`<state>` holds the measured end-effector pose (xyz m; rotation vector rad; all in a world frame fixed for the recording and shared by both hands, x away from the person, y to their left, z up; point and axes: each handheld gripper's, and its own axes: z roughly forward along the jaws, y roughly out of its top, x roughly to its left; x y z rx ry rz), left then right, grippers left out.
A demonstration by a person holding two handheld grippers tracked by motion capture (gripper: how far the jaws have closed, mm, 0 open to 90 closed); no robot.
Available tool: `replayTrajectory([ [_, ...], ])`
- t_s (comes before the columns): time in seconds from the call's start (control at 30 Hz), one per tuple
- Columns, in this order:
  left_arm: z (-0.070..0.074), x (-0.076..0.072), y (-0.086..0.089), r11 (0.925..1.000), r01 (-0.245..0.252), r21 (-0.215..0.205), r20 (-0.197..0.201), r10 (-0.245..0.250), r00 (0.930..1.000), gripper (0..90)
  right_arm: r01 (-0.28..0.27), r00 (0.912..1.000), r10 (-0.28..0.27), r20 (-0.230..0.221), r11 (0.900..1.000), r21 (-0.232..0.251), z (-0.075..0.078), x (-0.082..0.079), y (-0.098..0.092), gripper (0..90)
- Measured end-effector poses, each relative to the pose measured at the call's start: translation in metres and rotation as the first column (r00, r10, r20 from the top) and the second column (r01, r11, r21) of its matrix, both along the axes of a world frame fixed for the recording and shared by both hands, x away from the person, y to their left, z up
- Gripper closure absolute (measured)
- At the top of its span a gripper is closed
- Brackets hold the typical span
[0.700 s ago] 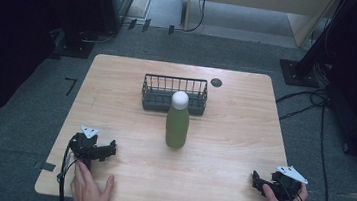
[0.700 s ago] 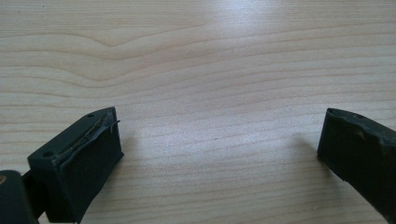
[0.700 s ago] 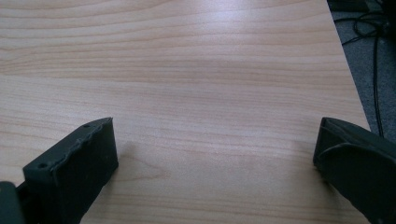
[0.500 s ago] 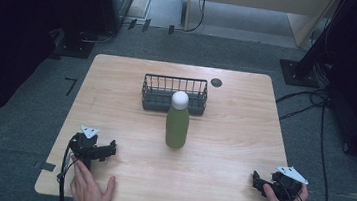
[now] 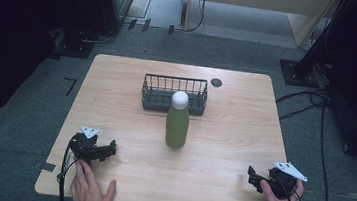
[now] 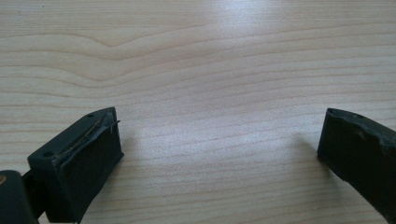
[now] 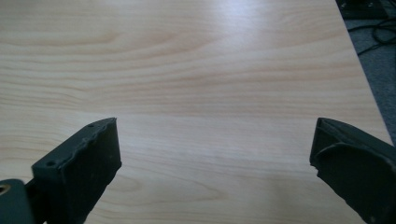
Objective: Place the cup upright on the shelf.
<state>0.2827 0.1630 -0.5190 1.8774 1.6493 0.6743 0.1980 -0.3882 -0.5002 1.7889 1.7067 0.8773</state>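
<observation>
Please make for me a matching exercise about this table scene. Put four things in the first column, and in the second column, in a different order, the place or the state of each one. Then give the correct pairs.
Things:
1. green bottle
2. wire basket
3. left gripper
4. right gripper

Places or states:
A. near the table's front right corner, jaws open
B. upright at the middle of the table, white cap on top
C. near the table's front left corner, jaws open
D. behind the bottle, toward the far edge of the table

Pairs: 1-B, 2-D, 3-C, 4-A
</observation>
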Motion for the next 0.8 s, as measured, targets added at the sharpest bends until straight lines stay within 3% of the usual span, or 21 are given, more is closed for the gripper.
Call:
replayTrajectory([
  [0.2, 0.0, 0.0, 0.0, 1.0, 0.0, 0.001, 0.0, 0.0, 1.0, 0.0, -0.06, 0.998, 0.06, 0.018, 0.998, -0.007, 0.013, 0.004, 0.024, 2.6],
  [0.33, 0.0, 0.0, 0.0, 1.0, -0.001, -0.001, 0.0, 0.001, 1.0, 0.0, -0.131, 0.9911, 0.131, 0.024, 0.991, -0.006, 0.023, 0.009, 0.046, 2.7],
  [0.8, 0.0, 0.0, 0.0, 1.0, 0.0, 0.0, 0.0, 0.0, 1.0, 0.0, -0.23, 0.9723, 0.231, 0.039, 0.973, -0.011, 0.045, 0.025, 0.097, 4.2],
])
